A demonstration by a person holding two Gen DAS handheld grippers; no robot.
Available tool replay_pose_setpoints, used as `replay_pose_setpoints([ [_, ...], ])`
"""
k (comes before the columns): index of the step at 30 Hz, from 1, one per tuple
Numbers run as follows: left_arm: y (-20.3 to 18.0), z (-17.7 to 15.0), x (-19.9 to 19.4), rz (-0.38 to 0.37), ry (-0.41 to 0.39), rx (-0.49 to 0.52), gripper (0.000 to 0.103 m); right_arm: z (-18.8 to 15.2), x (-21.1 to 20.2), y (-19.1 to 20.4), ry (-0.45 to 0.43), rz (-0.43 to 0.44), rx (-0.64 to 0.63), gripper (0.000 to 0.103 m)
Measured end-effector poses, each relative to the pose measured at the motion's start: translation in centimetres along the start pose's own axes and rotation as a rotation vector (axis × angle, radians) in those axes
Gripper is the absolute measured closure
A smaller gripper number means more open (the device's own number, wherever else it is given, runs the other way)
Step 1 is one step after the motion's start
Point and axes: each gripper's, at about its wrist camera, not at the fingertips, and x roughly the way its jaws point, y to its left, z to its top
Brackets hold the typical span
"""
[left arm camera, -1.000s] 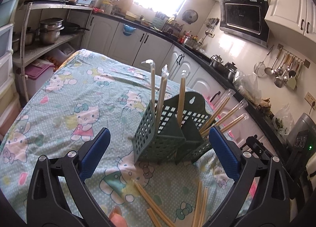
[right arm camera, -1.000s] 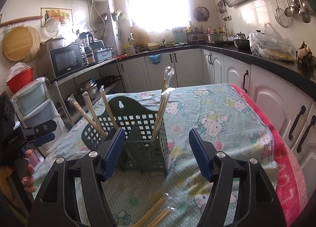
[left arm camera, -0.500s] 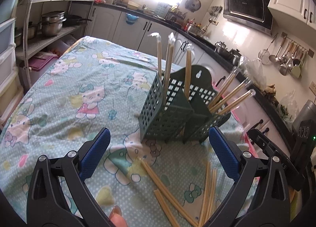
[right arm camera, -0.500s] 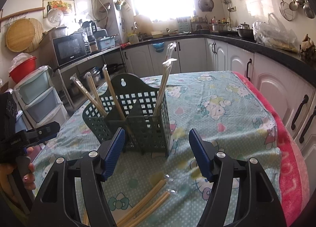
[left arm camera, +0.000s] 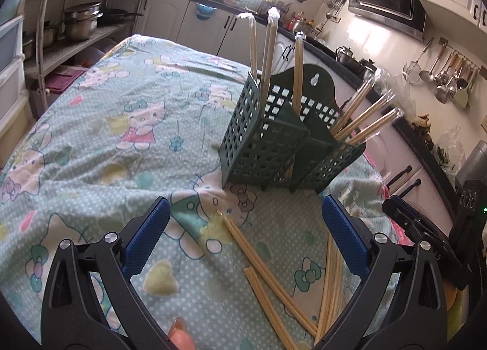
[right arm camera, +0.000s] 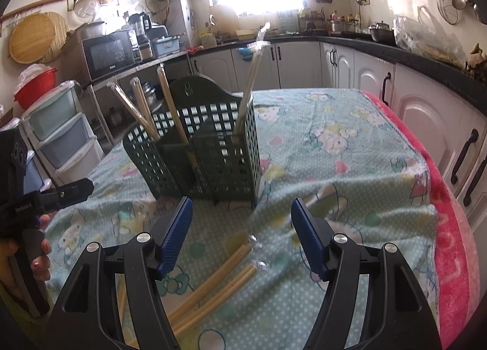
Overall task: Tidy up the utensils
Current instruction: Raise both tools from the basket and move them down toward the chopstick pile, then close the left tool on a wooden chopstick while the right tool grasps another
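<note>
Green rack mid-frame, wrapped chopsticks upright inside. Left gripper and right gripper wide, empty; loose chopsticks lie below.

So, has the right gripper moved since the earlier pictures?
Yes. The right gripper has come down toward the loose chopsticks: the green holder now sits higher in its view, and more chopsticks show between its open fingers.
</note>
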Motion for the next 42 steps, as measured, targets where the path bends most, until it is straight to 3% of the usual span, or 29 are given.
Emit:
replay_pose_setpoints([
  [8, -0.2, -1.0, 1.2, -0.001, 0.058, -0.003, 0.011, -1.5, 0.6, -0.3, 0.051, 0.014, -0.003, 0.038],
  [19, -0.2, -2.2, 4.3, -0.04, 0.171, -0.035, 0.049, -2.2, 2.3, -0.4, 0.121, 0.039, -0.01, 0.041],
  [26, 0.3, -2.0, 6.5, -0.062, 0.229, -0.087, 0.053, -2.2, 4.0, -0.5, 0.176, 0.061, -0.006, 0.047],
  [38, 0.8, -1.4, 8.7, -0.058, 0.254, -0.126, 0.054, -2.7, 8.1, -0.7, 0.296, 0.07, -0.009, 0.049],
  [42, 0.8, -1.4, 8.8, -0.037, 0.249, -0.103, 0.062, -2.8, 8.5, -0.7, 0.3, 0.072, -0.006, 0.049],
])
